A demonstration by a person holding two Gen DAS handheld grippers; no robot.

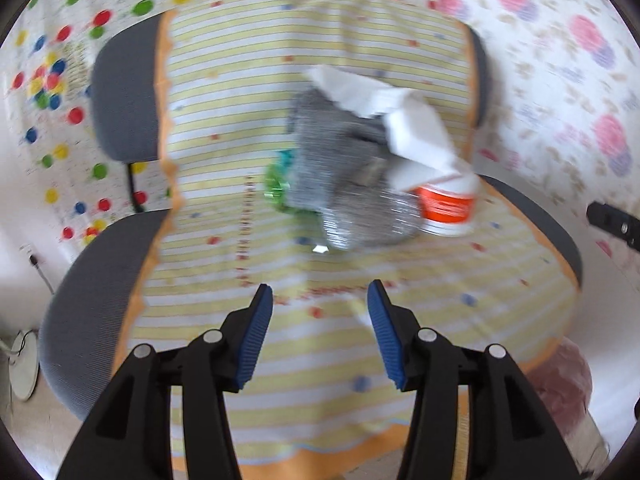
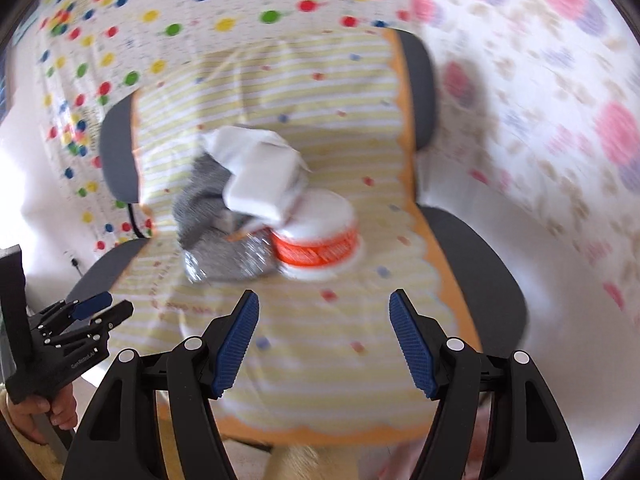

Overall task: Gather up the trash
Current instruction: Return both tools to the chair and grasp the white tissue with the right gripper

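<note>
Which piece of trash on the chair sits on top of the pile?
The crumpled white paper; it lies over the silver foil wrapper and the orange-labelled cup.

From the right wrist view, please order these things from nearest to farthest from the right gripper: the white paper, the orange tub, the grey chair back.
From the right gripper:
1. Orange tub, just ahead on the seat.
2. White paper, behind it, atop the pile.
3. Grey chair back, farthest, upper right.
</note>
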